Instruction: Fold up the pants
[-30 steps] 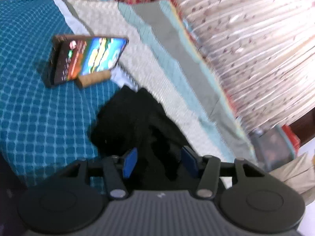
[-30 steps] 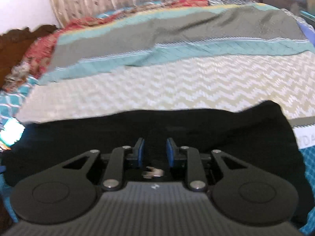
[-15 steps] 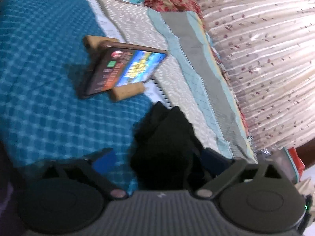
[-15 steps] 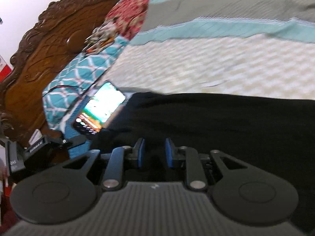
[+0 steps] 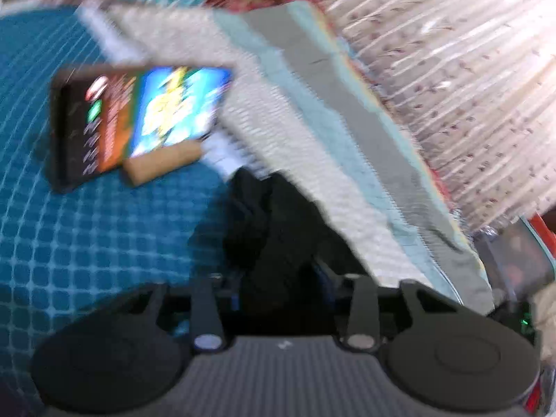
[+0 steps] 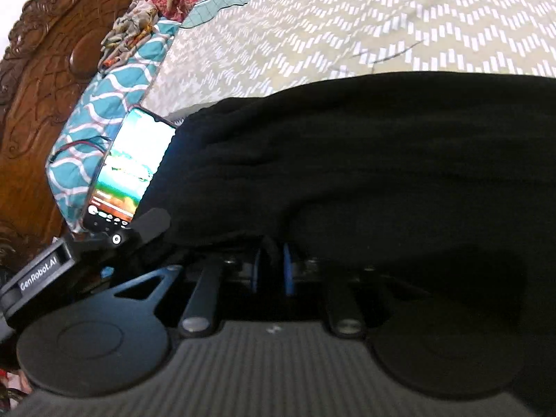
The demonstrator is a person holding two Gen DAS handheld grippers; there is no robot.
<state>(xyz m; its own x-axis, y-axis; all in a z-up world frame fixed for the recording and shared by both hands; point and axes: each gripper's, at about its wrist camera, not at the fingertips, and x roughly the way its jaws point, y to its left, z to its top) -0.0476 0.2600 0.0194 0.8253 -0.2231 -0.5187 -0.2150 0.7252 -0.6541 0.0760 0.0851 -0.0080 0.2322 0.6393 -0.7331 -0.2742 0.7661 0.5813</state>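
Note:
The black pants [image 6: 365, 160] lie across the bed and fill the middle of the right wrist view. My right gripper [image 6: 272, 267] is shut on a fold of the pants at their near edge. In the left wrist view a bunched end of the pants [image 5: 274, 229] runs between the fingers of my left gripper [image 5: 281, 288], which is closed in on the cloth; the view is blurred. The left gripper's body [image 6: 52, 267] shows at the lower left of the right wrist view.
A lit phone [image 5: 139, 118] leans on a wooden stand [image 5: 163, 165] on the blue checked cover [image 5: 87, 243]; it also shows in the right wrist view [image 6: 132, 166]. A carved wooden headboard [image 6: 45, 69], pillow [image 6: 104, 111] and curtain [image 5: 451, 69] border the bed.
The left gripper opened wide half a second ago and has closed back onto the bunched pants. The right gripper swung left toward the phone and headboard, keeping its hold.

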